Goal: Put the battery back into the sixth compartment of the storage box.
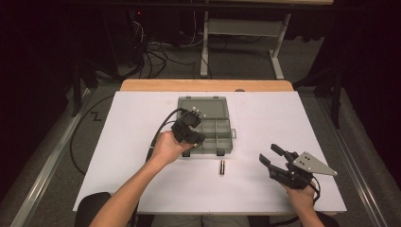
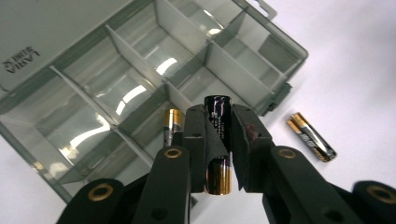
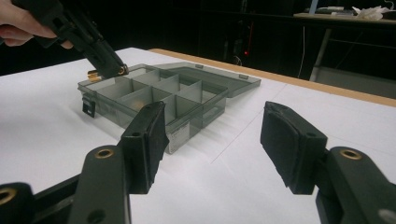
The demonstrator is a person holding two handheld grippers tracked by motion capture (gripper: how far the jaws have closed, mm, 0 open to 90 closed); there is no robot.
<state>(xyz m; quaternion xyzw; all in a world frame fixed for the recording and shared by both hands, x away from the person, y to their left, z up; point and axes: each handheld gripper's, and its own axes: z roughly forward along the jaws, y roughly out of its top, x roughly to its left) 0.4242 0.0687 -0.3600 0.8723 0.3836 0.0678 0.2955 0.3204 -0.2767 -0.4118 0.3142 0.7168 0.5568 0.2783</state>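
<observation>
The left gripper is clenched on a black cylindrical battery with a gold end, pinned upright between its pads just above the near corner of the open grey translucent plastic compartment box. A second black-and-gold battery lies inside that corner compartment. A third black-and-gold battery lies on the white table beside the box. The right gripper hovers well apart, jaws spread and empty.
</observation>
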